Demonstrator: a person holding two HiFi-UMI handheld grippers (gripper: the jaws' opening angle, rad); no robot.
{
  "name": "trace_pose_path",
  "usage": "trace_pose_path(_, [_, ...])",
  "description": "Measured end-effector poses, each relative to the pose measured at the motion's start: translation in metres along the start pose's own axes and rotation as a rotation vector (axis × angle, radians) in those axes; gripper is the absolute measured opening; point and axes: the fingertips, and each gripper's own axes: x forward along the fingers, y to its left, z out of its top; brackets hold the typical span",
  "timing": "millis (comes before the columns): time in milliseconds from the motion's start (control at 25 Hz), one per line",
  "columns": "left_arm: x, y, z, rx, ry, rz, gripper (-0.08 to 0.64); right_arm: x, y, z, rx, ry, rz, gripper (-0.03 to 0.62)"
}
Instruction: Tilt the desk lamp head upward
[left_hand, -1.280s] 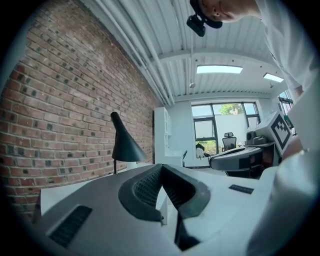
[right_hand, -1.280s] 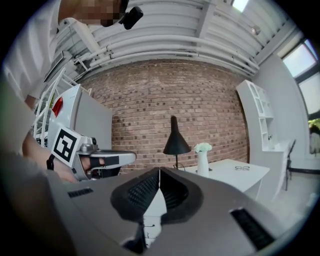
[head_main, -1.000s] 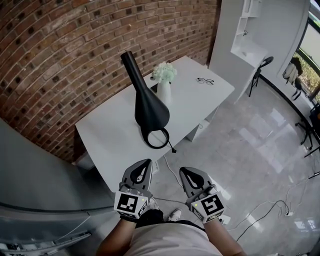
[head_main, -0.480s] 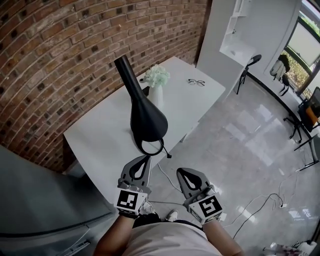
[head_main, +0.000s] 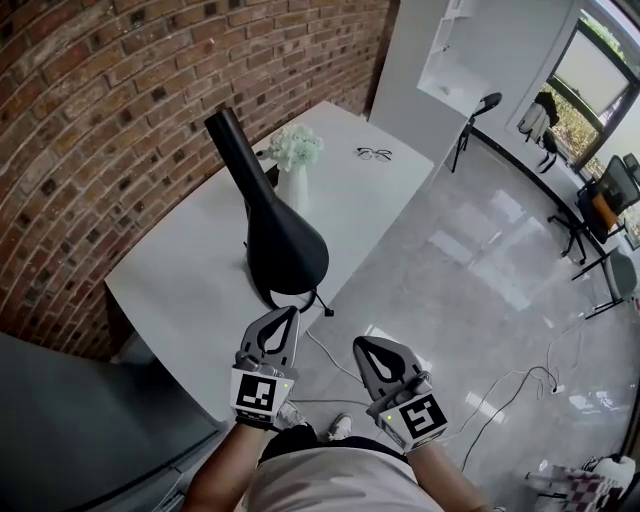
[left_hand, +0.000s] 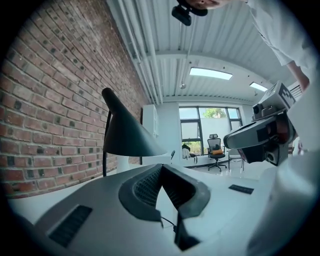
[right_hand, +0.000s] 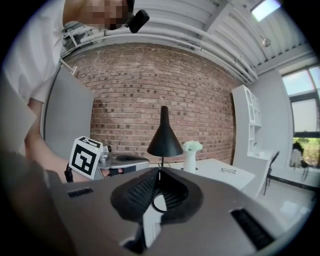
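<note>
A black desk lamp (head_main: 280, 245) stands near the front edge of the white table (head_main: 180, 280), its cone head facing down over its ring base (head_main: 287, 299). My left gripper (head_main: 289, 313) is shut and empty, its tip just short of the table edge by the base. My right gripper (head_main: 361, 344) is shut and empty, out over the floor to the right. In the left gripper view the lamp head (left_hand: 127, 135) rises beyond the closed jaws of the left gripper (left_hand: 161, 167). The lamp (right_hand: 164, 136) stands straight ahead of the right gripper (right_hand: 159, 171).
A white vase of flowers (head_main: 291, 165) and a pair of glasses (head_main: 373, 153) lie further back on the table. A brick wall (head_main: 90, 120) runs along the left. A grey cabinet (head_main: 60, 410) stands close on my left. Cables (head_main: 510, 385) trail over the glossy floor.
I have stepped closer to the table: the lamp now sits lower and nearer the left gripper's tip. Both grippers stay shut in front of my body.
</note>
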Motion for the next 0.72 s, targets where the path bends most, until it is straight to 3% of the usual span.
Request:
trace_pose_path(360, [0.024,0.016,0.013,-0.049,-0.103,-0.008,0.008,-0.001,-0.012,-0.014,0.017,0.07,-0.08,0.018])
trace_pose_path(720, [0.039,0.023,0.013,-0.091,-0.13,-0.043,0.008,-0.007,-0.021,-0.01,0.078,0.078,-0.148,0.018])
